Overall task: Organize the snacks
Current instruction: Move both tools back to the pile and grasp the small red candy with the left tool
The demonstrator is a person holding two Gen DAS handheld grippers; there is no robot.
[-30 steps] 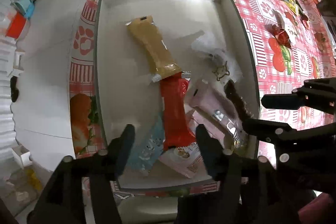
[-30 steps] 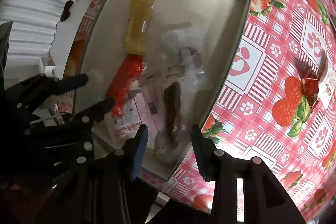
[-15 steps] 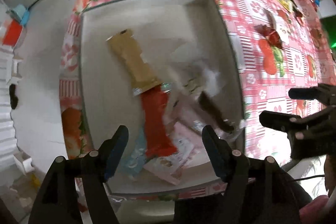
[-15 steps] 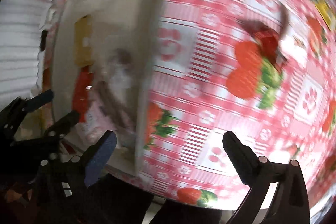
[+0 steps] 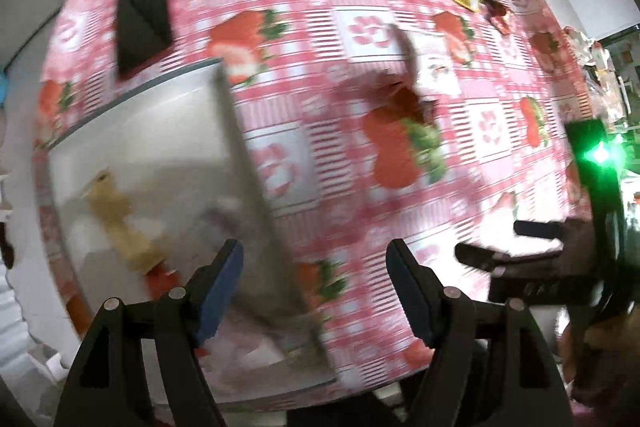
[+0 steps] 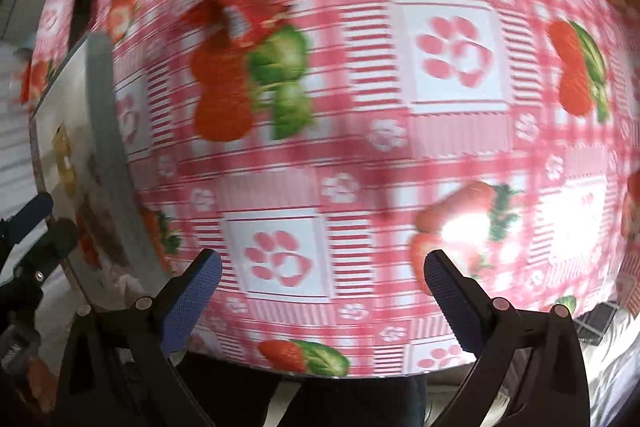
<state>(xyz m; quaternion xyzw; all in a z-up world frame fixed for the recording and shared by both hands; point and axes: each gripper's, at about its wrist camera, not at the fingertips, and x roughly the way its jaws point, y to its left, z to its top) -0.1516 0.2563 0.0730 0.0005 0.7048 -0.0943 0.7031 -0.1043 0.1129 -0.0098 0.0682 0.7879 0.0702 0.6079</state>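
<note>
Red snack wrapper blurred, long axis unclear, tray alongside

Both cameras sit behind their own gripper fingers and look steeply down on a pink strawberry-and-paw-print tablecloth, each frame bulged by the fisheye and smeared by blur. The left wrist view hangs over the right wall of the grey tray, taking in the tray's pale floor on its left, a dark phone beyond, and the right gripper at its right edge. The right wrist view looks closer onto bare cloth beside the tray, and shares with the other the tray wall, a red wrapper and the strawberry print beside it.
</note>
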